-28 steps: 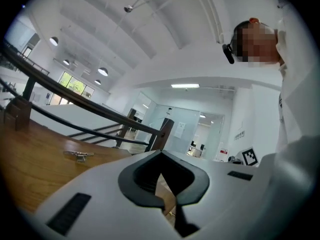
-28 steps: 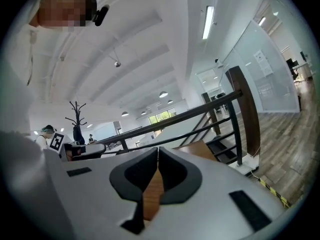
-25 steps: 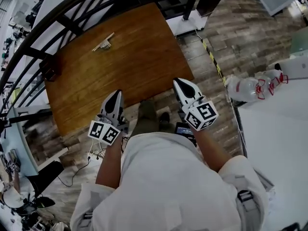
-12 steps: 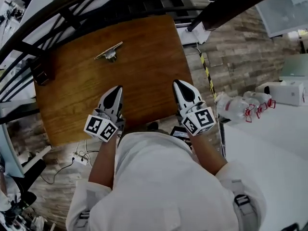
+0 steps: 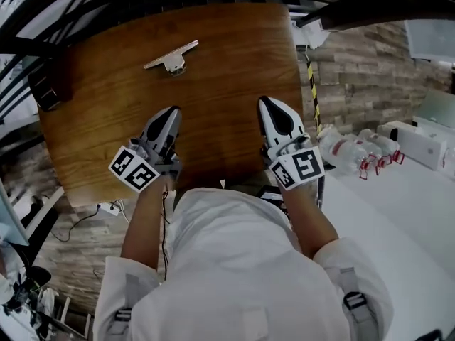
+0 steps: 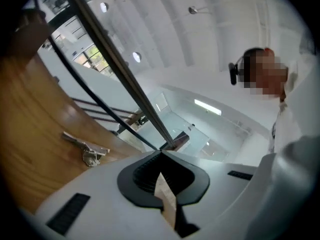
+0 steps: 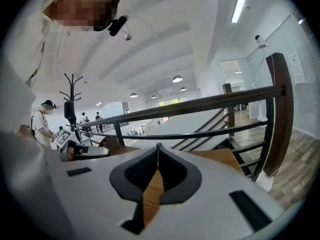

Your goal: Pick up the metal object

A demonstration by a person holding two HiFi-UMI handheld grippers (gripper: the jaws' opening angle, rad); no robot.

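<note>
Two grippers are in play, and neither carries anything. The left gripper (image 5: 172, 111) has its jaws pressed together with nothing between them, and its own view shows only a thin seam where the dark pads meet. The right gripper (image 5: 267, 102) is the same: jaws together, empty.

The flat silver metal bar with a small bracket under it (image 5: 172, 56) lies on the far half of the brown wooden tabletop (image 5: 234, 69), well apart from both grippers. It sits almost straight ahead of your left gripper's tips. From your right gripper it lies forward and off to the left, so the left one is plainly the nearer. Both grippers hover over the near edge of the table.

The bar's long axis runs from near-left to far-right, roughly crosswise to the way your left gripper points. In the left gripper view it (image 6: 85, 146) shows low and to the left of the jaw tips, resting flat on the wood.

My reading is that you should take it with the left. Part the jaws before you reach, then bring them down astride the bar's narrow width, not along its length.
</note>
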